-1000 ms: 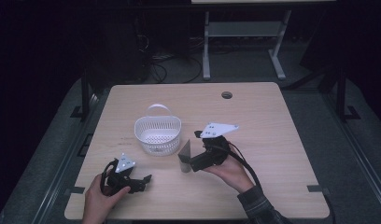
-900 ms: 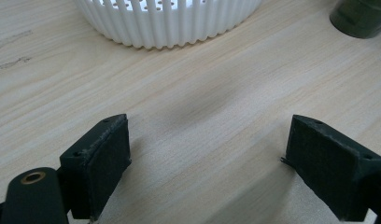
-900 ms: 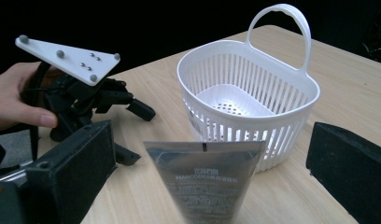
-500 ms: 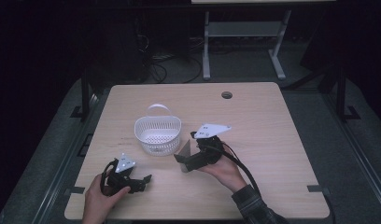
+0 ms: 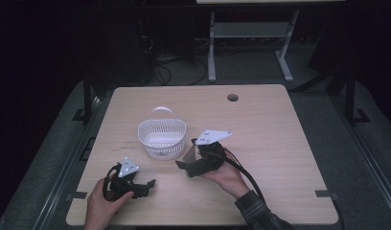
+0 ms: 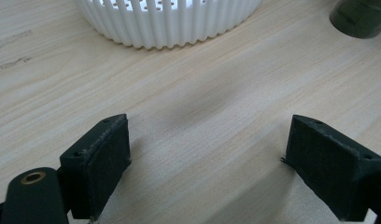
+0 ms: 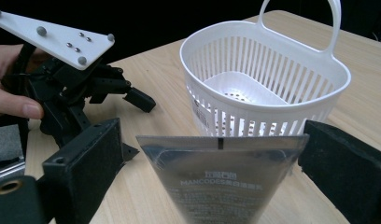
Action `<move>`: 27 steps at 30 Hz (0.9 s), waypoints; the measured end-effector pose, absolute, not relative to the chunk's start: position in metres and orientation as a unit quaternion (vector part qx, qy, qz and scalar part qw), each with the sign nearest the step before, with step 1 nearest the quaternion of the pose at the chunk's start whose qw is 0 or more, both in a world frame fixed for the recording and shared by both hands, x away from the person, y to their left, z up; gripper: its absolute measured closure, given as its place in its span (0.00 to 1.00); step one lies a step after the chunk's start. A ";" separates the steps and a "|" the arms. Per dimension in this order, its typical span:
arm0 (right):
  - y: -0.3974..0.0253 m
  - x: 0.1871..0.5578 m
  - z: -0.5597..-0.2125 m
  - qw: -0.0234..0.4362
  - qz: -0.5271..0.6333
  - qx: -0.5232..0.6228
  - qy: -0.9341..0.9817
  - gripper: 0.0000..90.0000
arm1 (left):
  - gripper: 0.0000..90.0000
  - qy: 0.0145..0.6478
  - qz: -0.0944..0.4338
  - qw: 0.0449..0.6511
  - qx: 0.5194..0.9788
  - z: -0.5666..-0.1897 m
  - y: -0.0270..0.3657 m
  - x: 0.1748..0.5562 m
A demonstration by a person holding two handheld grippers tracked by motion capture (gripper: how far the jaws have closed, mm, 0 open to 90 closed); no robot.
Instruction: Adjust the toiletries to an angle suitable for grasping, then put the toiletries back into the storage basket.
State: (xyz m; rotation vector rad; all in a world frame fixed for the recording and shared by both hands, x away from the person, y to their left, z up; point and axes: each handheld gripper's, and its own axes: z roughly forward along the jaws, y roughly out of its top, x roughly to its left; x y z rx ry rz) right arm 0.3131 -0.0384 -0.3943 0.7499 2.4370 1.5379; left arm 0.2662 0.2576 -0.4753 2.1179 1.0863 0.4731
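On the wooden table (image 5: pixel 280 143) a white basket (image 5: pixel 162 139) with a handle stands left of the middle. Just to its right, the right gripper (image 5: pixel 184 165) is held above the table and carries a grey tube (image 5: pixel 189 153), which sits close beside the basket's right wall. In the right gripper view the tube (image 7: pixel 221 177) stands between the two black jaws with its flat crimped end up and toward the basket (image 7: pixel 265 88); the jaws stand wide, at the tube's two edges, and whether they press on it cannot be told for certain. The left gripper (image 5: pixel 148 184) rests low at the near left of the table, near the basket and apart from it. In the left gripper view its jaws are wide apart with bare wood between them and nothing held, the basket (image 6: pixel 170 21) lying beyond.
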 end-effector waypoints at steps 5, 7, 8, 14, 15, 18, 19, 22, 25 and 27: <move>-0.039 0.311 -0.394 0.085 0.520 0.250 0.813 0.16 | 0.14 0.420 0.182 0.350 0.817 -0.475 0.257 0.266; -0.040 0.311 -0.393 0.083 0.521 0.249 0.812 0.20 | 0.14 0.420 0.182 0.350 0.817 -0.475 0.257 0.266; -0.040 0.311 -0.393 0.085 0.522 0.248 0.811 0.22 | 0.14 0.420 0.182 0.350 0.817 -0.475 0.257 0.266; -0.044 0.310 -0.393 0.090 0.530 0.247 0.806 0.32 | 0.14 0.420 0.183 0.350 0.817 -0.475 0.257 0.266; -0.044 0.310 -0.393 0.089 0.530 0.248 0.806 0.32 | 0.14 0.420 0.183 0.350 0.817 -0.475 0.257 0.266; -0.045 0.309 -0.393 0.090 0.530 0.244 0.807 0.33 | 0.14 0.420 0.183 0.350 0.817 -0.475 0.257 0.266; -0.045 0.309 -0.393 0.090 0.530 0.244 0.807 0.33 | 0.14 0.419 0.183 0.349 0.818 -0.475 0.258 0.266; -0.045 0.310 -0.392 0.091 0.529 0.242 0.808 0.33 | 0.14 0.419 0.183 0.349 0.818 -0.475 0.258 0.266; -0.045 0.309 -0.392 0.092 0.528 0.242 0.809 0.33 | 0.14 0.420 0.182 0.350 0.818 -0.475 0.258 0.266; -0.045 0.309 -0.391 0.094 0.528 0.241 0.809 0.33 | 0.14 0.419 0.182 0.350 0.818 -0.475 0.258 0.266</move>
